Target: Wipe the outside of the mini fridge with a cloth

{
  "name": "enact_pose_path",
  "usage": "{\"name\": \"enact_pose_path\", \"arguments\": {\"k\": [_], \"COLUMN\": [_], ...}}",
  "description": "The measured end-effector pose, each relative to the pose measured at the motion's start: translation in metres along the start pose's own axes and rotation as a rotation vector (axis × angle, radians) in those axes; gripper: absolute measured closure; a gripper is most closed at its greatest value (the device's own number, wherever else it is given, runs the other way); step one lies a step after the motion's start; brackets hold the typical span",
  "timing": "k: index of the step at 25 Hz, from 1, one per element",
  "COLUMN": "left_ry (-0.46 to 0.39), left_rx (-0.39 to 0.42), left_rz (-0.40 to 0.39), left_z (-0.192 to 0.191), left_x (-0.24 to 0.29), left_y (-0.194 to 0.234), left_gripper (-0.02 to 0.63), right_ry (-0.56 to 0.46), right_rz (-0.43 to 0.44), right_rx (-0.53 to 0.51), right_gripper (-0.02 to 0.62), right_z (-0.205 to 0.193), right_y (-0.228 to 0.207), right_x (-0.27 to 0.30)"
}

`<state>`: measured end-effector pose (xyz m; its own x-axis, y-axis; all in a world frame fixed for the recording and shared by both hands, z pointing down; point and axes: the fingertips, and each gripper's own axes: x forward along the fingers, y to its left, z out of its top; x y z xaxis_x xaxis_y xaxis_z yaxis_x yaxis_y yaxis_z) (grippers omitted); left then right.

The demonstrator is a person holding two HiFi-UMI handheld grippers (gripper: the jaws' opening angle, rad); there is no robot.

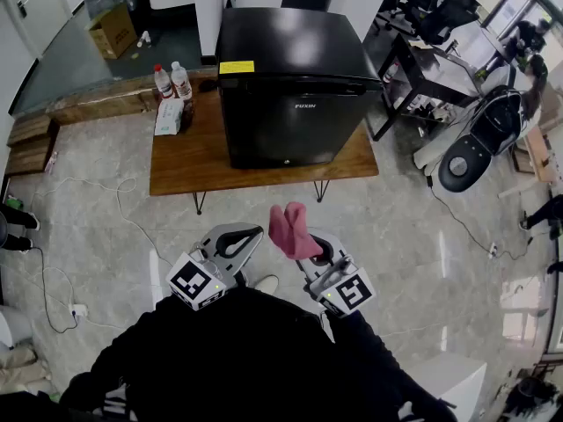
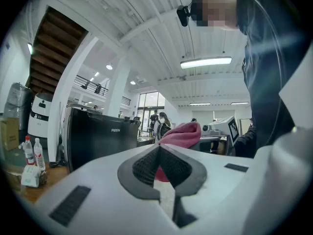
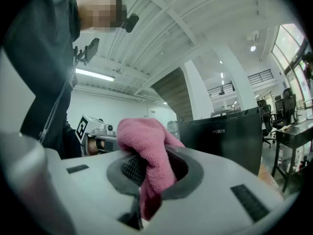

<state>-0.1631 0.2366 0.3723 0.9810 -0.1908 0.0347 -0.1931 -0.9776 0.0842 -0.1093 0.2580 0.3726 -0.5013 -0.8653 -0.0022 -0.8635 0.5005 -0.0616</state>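
Observation:
A black mini fridge (image 1: 290, 82) stands on a low wooden table (image 1: 189, 161), its door facing me. My right gripper (image 1: 318, 246) is shut on a pink cloth (image 1: 291, 229), which sticks up out of its jaws well short of the table. The same cloth (image 3: 149, 153) fills the jaws in the right gripper view, with the fridge (image 3: 225, 136) behind it. My left gripper (image 1: 239, 240) hangs beside it at the same height, jaws closed together and empty. In the left gripper view the fridge (image 2: 100, 136) is at the left and the cloth (image 2: 181, 136) shows past the jaws.
Two water bottles (image 1: 172, 81) and a tissue pack (image 1: 168, 117) sit on the table's left end. A cardboard box (image 1: 113, 30) stands at the back left, a dark desk (image 1: 431, 73) and a grey device (image 1: 471, 148) at the right. Cables (image 1: 123, 209) cross the tiled floor.

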Motion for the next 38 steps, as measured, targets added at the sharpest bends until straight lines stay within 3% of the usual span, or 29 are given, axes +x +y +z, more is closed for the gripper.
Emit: {"name": "enact_pose_path", "arguments": {"k": [12,17,24,29,38], "left_ry": [0.005,0.010,-0.020,0.004,0.003], "left_rx": [-0.007,0.000,0.020,0.053,0.063], "left_rz": [0.023,0.046,0.105,0.151,0.213], "left_z": [-0.003,-0.005,0.019,0.030,0.040], "left_x": [-0.002,-0.003,0.003,0.011,0.026], "left_y": [-0.003,0.002,0.028,0.057,0.110], "left_gripper": [0.600,0.600,0.600,0.600,0.600], "right_ry": [0.004,-0.037,-0.037,-0.009,0.039], "right_rz": [-0.013,-0.015,-0.037,-0.082,-0.128], "right_rx": [0.013,0.054,-0.031,-0.107,-0.076], "right_gripper": [0.543,0.543,0.543,0.543,0.543], "right_z": [-0.008,-0.004,0.017,0.029,0.025], "right_y": [0.000,-0.006,-0.028,-0.053,-0.090], "right_x": [-0.005,-0.004,0.023,0.058,0.117]}}
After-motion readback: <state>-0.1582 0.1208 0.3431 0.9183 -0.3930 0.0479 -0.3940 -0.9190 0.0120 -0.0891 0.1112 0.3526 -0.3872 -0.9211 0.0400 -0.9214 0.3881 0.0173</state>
